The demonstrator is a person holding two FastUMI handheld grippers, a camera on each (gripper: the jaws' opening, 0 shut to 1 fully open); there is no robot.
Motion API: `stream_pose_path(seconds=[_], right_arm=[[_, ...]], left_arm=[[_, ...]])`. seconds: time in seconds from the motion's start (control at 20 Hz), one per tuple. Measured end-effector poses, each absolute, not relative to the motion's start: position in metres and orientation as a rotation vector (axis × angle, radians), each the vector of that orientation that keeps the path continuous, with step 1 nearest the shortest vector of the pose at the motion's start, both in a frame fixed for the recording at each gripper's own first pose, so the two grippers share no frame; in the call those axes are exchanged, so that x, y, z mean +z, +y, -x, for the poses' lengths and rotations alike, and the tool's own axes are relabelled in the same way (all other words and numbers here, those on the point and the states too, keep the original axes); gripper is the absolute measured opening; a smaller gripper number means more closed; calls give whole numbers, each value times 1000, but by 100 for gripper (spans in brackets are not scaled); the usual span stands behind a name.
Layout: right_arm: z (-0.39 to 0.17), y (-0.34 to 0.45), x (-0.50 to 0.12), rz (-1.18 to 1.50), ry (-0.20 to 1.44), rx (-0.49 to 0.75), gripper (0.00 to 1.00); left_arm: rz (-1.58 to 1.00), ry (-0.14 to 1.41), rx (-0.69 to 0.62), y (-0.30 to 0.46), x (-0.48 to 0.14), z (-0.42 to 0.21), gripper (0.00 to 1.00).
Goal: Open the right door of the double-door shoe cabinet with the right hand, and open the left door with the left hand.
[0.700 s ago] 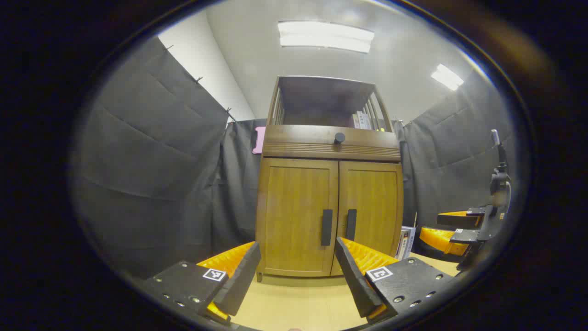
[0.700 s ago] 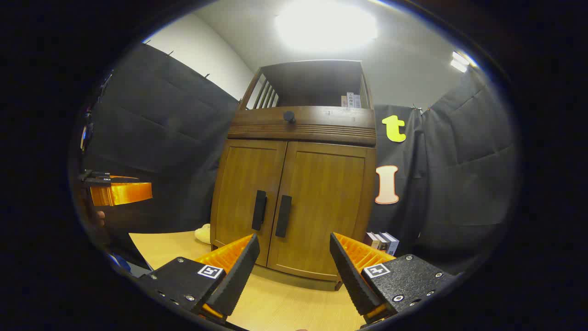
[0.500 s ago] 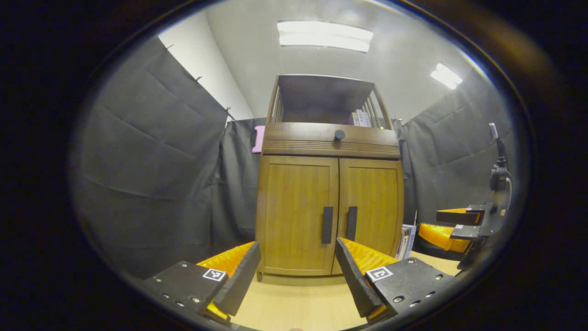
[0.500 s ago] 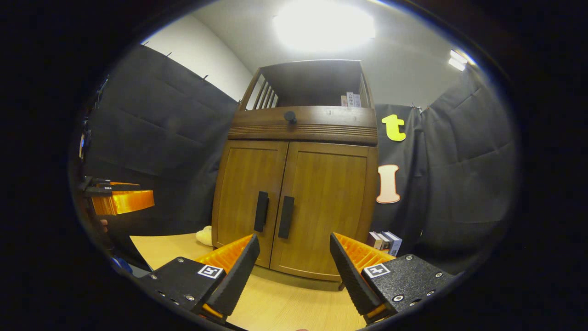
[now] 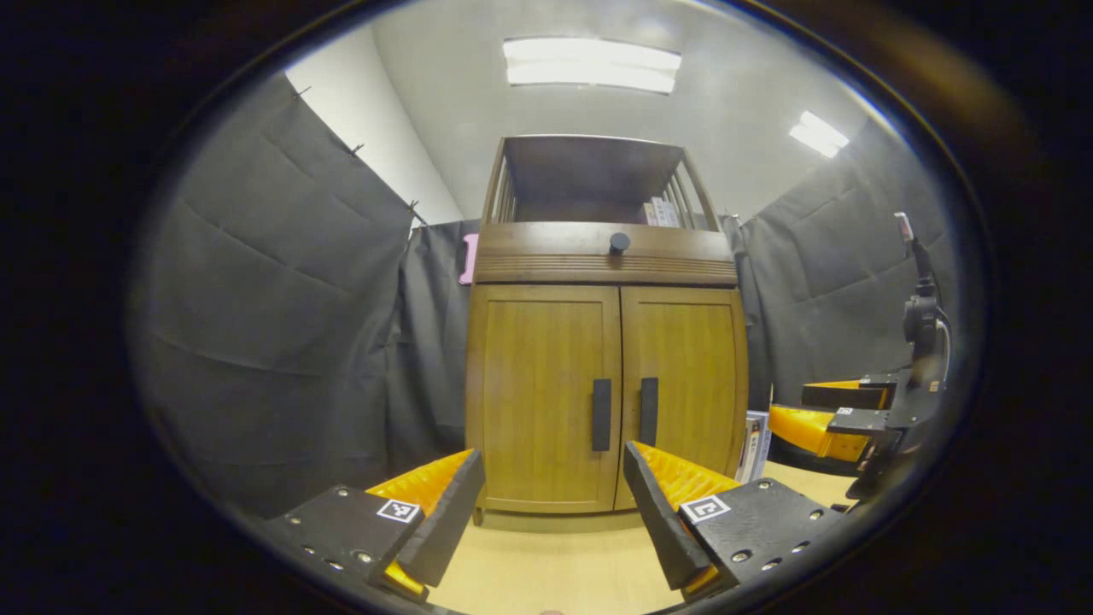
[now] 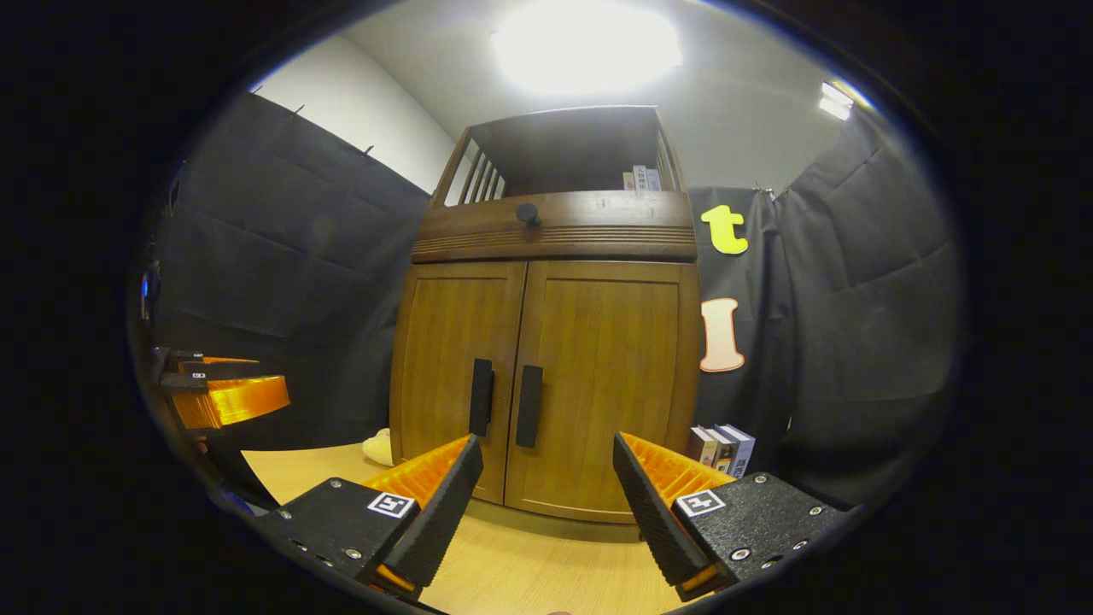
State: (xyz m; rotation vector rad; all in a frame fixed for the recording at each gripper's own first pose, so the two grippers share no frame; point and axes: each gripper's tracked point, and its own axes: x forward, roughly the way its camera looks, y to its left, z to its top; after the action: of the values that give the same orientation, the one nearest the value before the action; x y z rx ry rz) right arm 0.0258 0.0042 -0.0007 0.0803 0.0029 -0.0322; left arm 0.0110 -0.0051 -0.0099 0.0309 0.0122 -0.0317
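Left gripper spread wide, holding nothing; shoe cabinet stands ahead of it on the bench, both doors shut; left door straight ahead and a little left of its fingers, left handle above and just right of the gap's midline, well apart from the tips.

Right gripper likewise spread wide and empty; right door dead ahead of it, right handle above and slightly left of the gap, also well apart; books at the cabinet's foot, off its right finger.

Risks, as judged: the two handles sit just beside each other at the centre seam, so either gripper drifting sideways could close on the wrong one; both grippers converging on that seam could knock together; a shallow bite on a slim vertical handle may slip when pulled; the right door's swing might meet the books.
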Motion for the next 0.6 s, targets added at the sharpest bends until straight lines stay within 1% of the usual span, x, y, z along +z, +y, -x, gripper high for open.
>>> stream_pose_path(seconds=[0.05,0.1,0.15,0.2,0.25,0.35,0.45,0.55,0.6], right_arm=[[-32,2,-4,-85,10,-41,95],[-37,1,-9,-88,17,-50,95],[-43,3,-12,-89,26,-57,95],[-49,3,-16,-88,36,-65,95],[-51,5,-19,-82,42,-71,95],[-61,8,-20,-79,42,-78,95],[-81,12,-19,-93,36,-82,95],[-98,19,-22,-90,49,-79,95],[-106,21,-20,-81,48,-79,95]], left_arm=[[-20,21,-41,-8,-18,-20,94],[-10,25,-52,-8,-23,-28,98],[-5,34,-58,-5,-28,-30,94],[-10,41,-55,-3,-32,-34,94],[-23,45,-49,-3,-32,-36,98],[-61,47,-31,-6,-37,-41,98],[-66,58,-41,-9,-52,-47,98],[-44,81,-68,-8,-73,-59,90],[-35,91,-74,-2,-80,-68,90]])
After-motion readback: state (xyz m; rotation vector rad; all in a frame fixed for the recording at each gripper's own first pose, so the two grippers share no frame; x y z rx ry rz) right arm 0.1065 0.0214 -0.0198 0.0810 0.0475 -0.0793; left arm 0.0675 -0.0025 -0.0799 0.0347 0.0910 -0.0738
